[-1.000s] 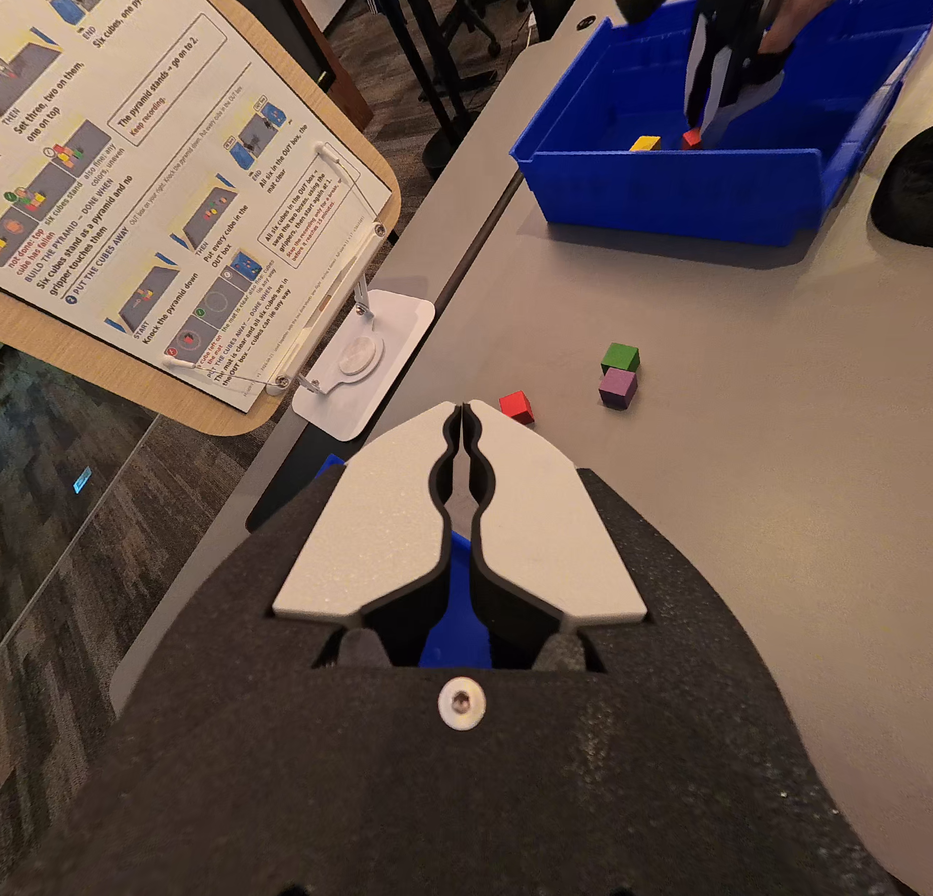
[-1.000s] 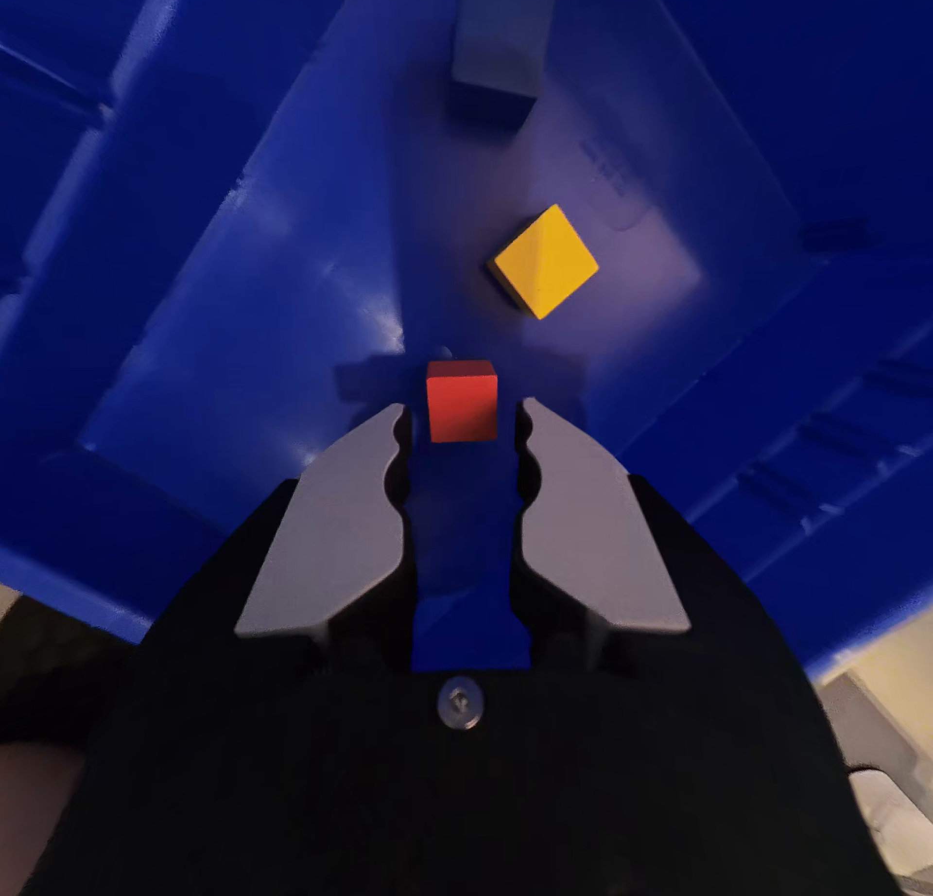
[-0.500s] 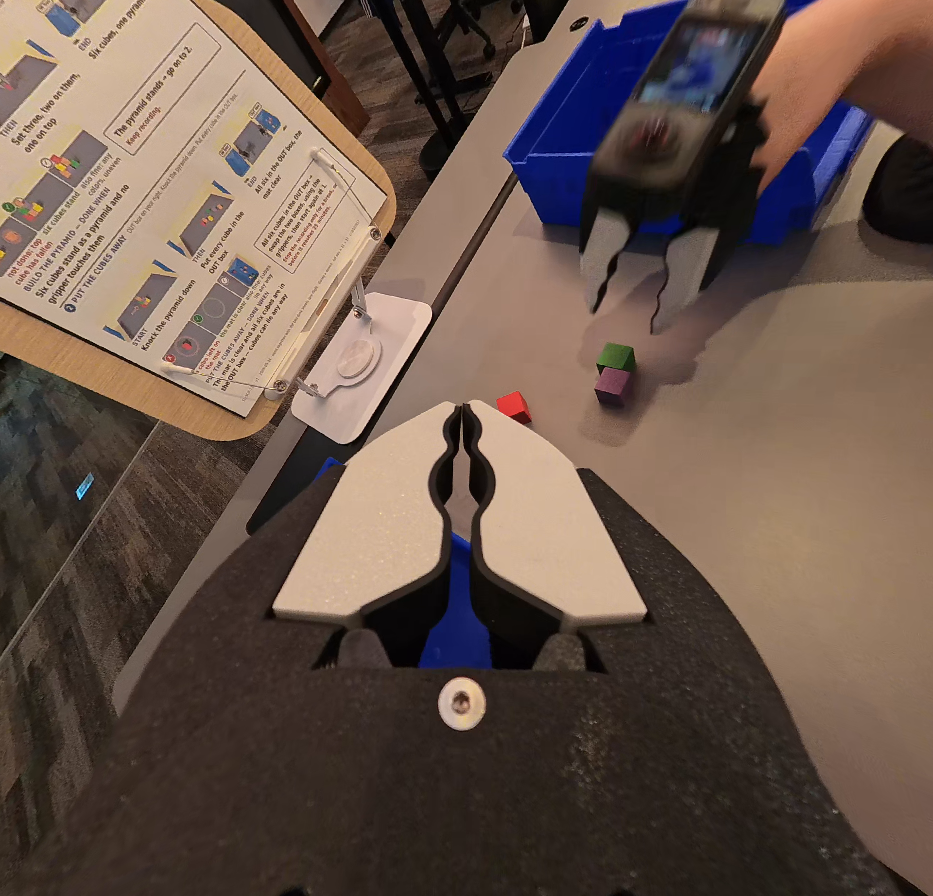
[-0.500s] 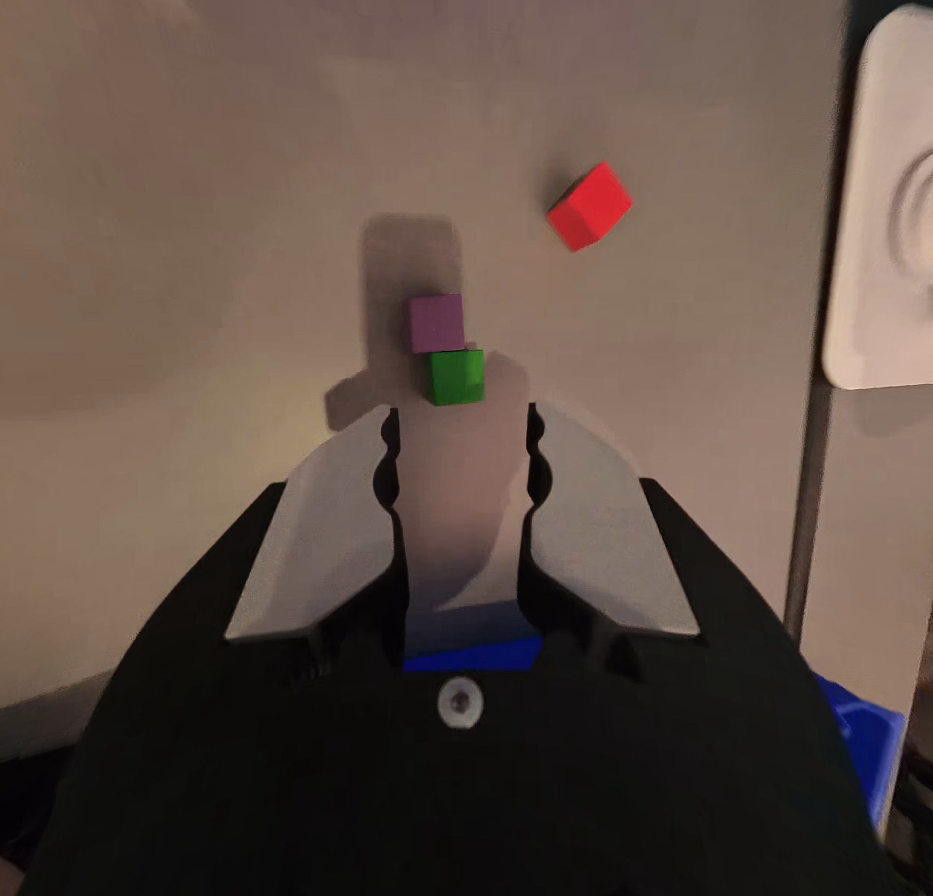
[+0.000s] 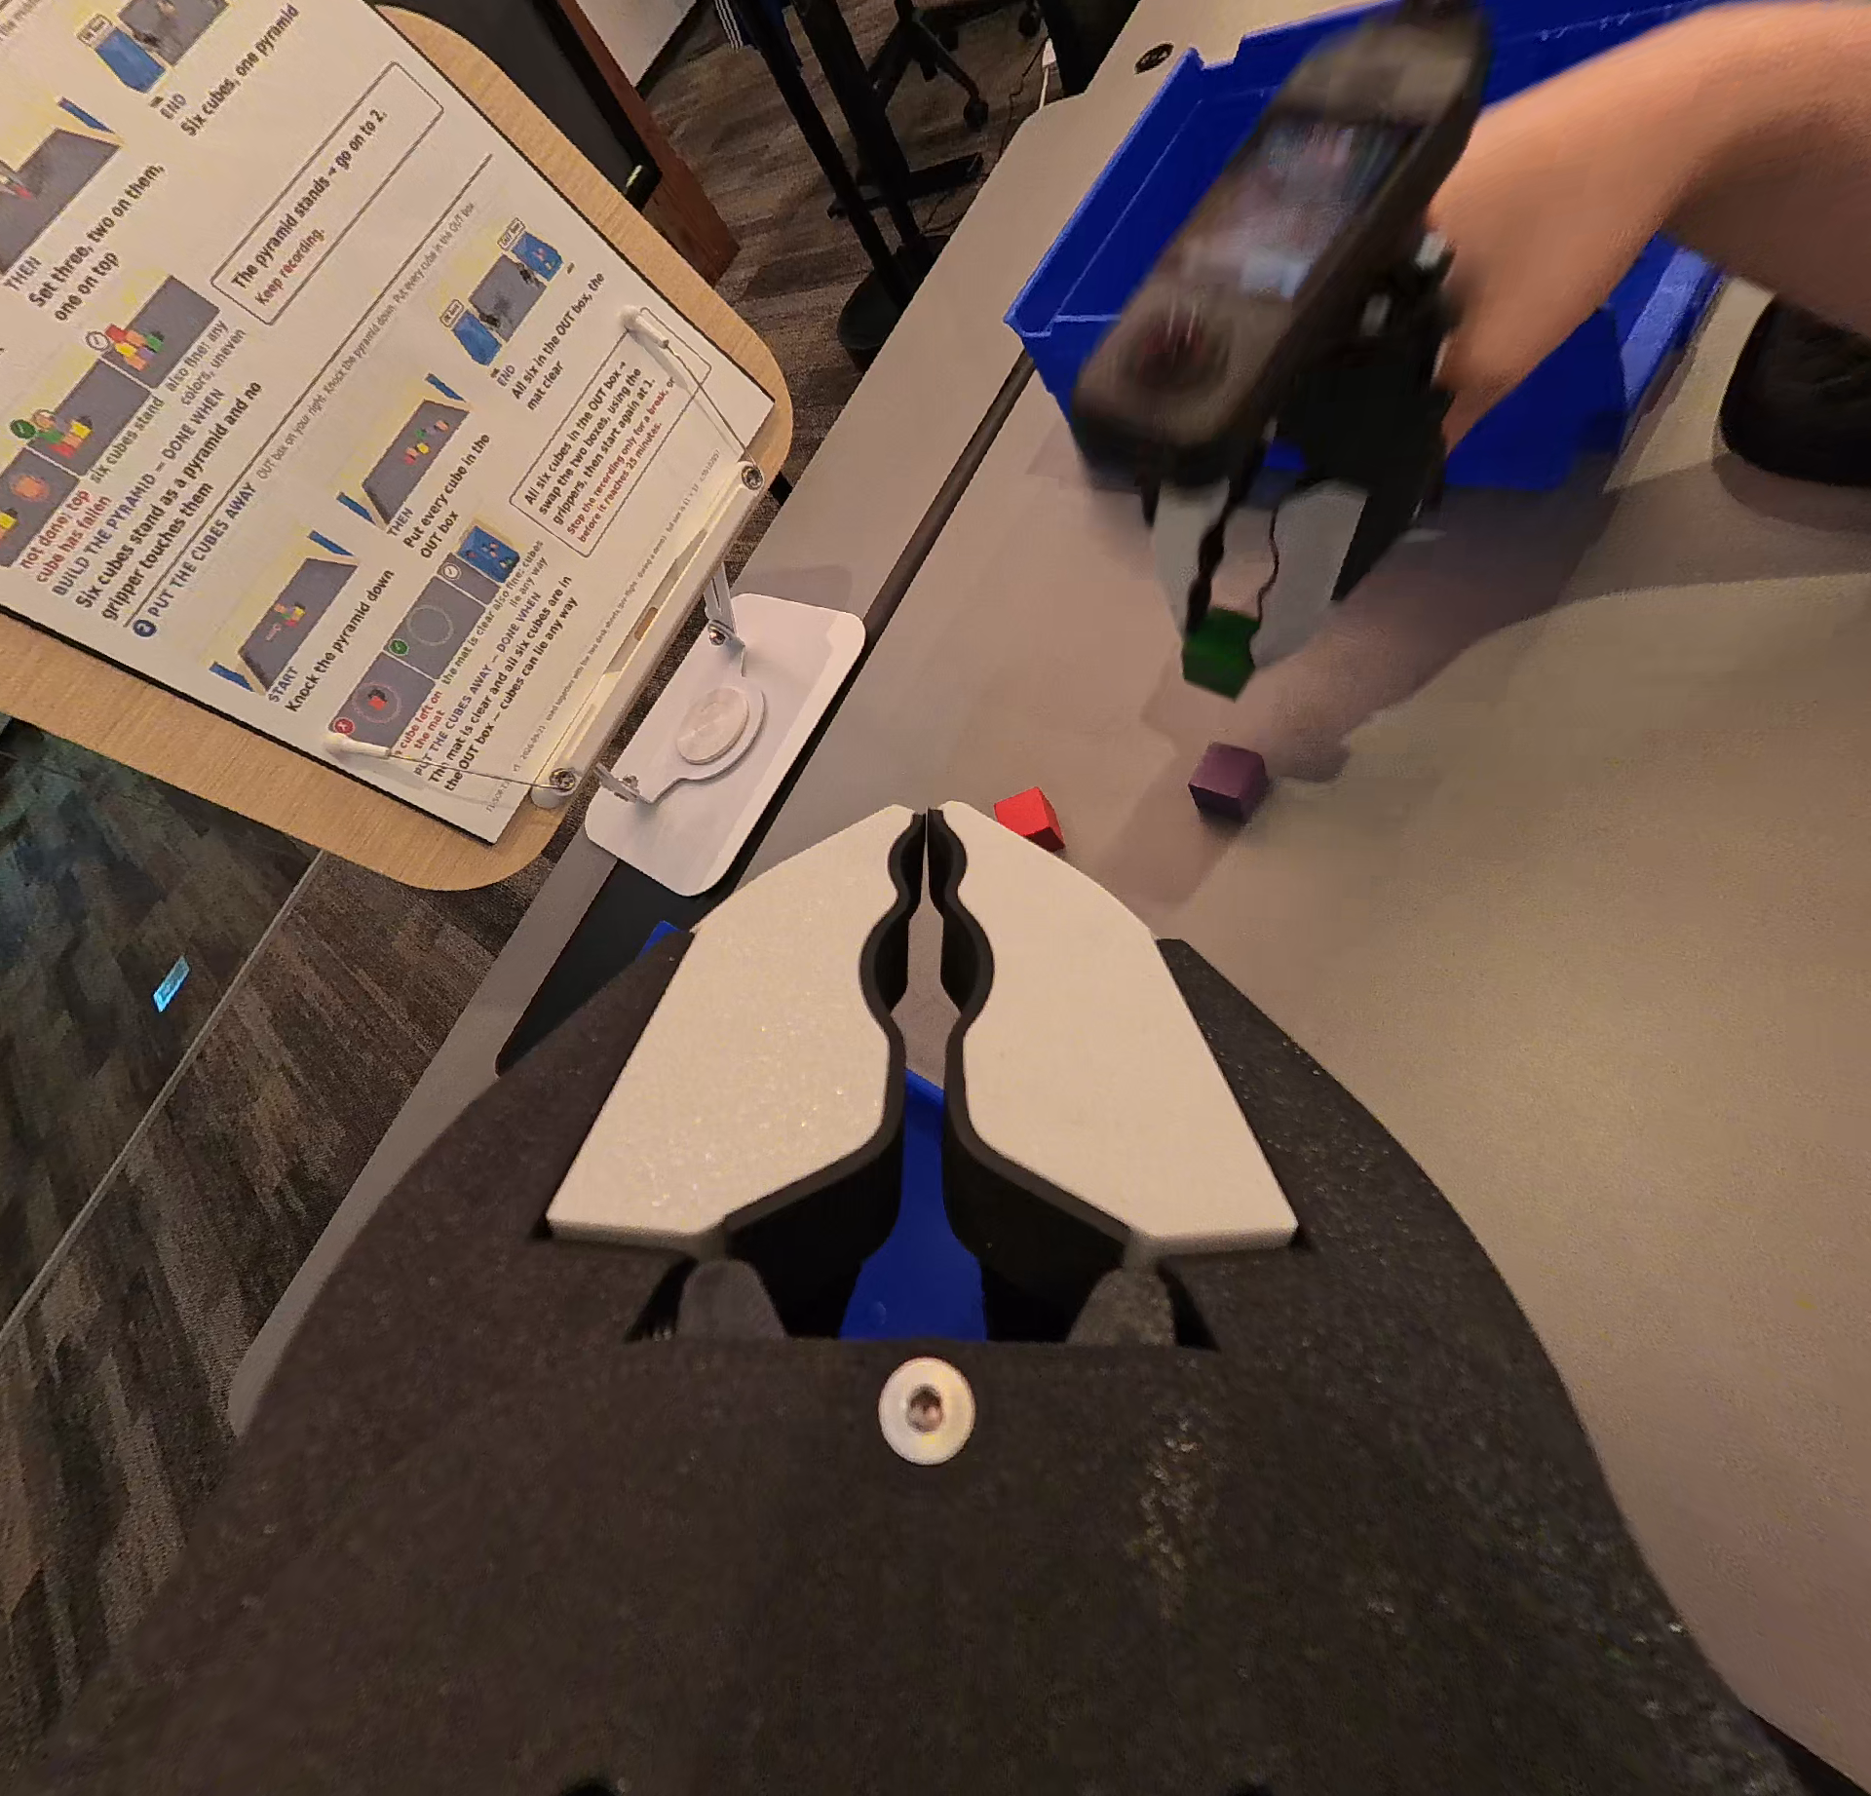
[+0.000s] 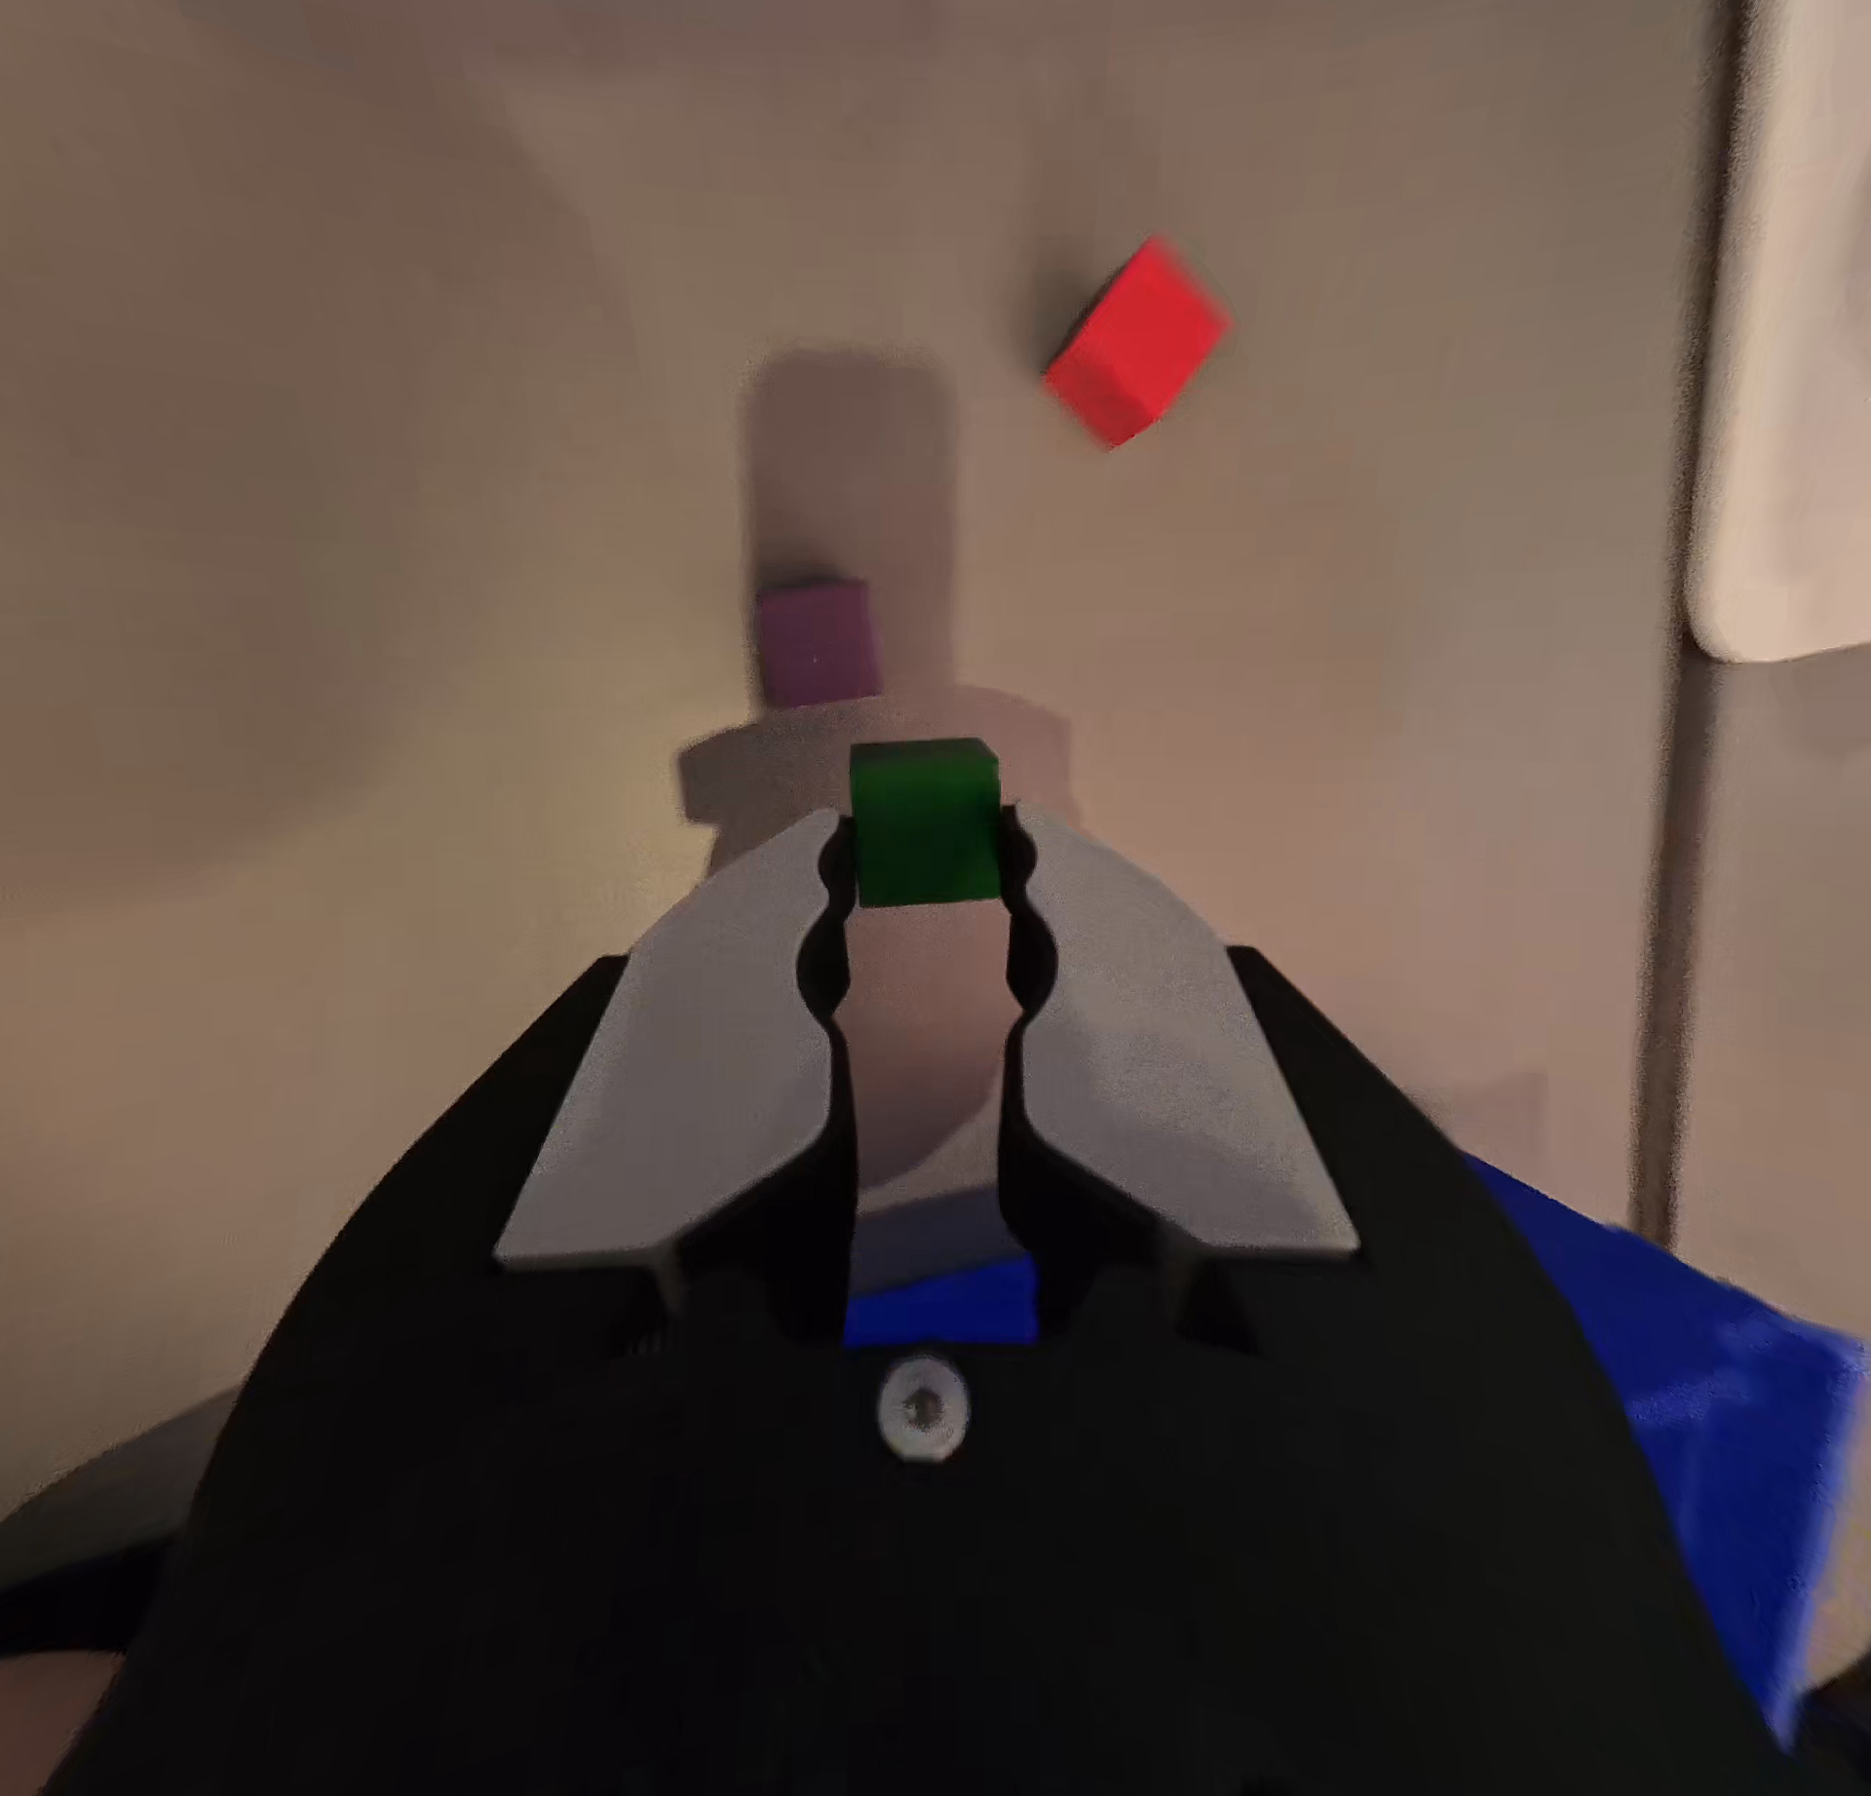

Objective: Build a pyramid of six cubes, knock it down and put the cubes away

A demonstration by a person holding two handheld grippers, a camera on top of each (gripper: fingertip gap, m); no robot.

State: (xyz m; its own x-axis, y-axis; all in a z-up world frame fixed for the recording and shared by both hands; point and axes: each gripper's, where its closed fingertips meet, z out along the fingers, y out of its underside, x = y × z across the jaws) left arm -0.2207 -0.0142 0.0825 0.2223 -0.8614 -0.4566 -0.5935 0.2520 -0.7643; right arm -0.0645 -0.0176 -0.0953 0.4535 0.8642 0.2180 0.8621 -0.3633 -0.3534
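Right hand-held gripper (image 6: 926, 821) grips the green cube (image 6: 923, 821) above the surface (image 5: 1519, 937); left hand-held gripper (image 5: 926, 821) is clenched empty.

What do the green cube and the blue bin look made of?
Green cube: probably painted wood, going by its matte, even colour and crisp edges; motion blur hides any grain. Blue bin: moulded plastic, by its uniform colour and thin walls.

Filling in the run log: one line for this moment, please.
phase: putting away | right claw: shut on green cube | left claw: shut, empty | on table: purple cube, red cube
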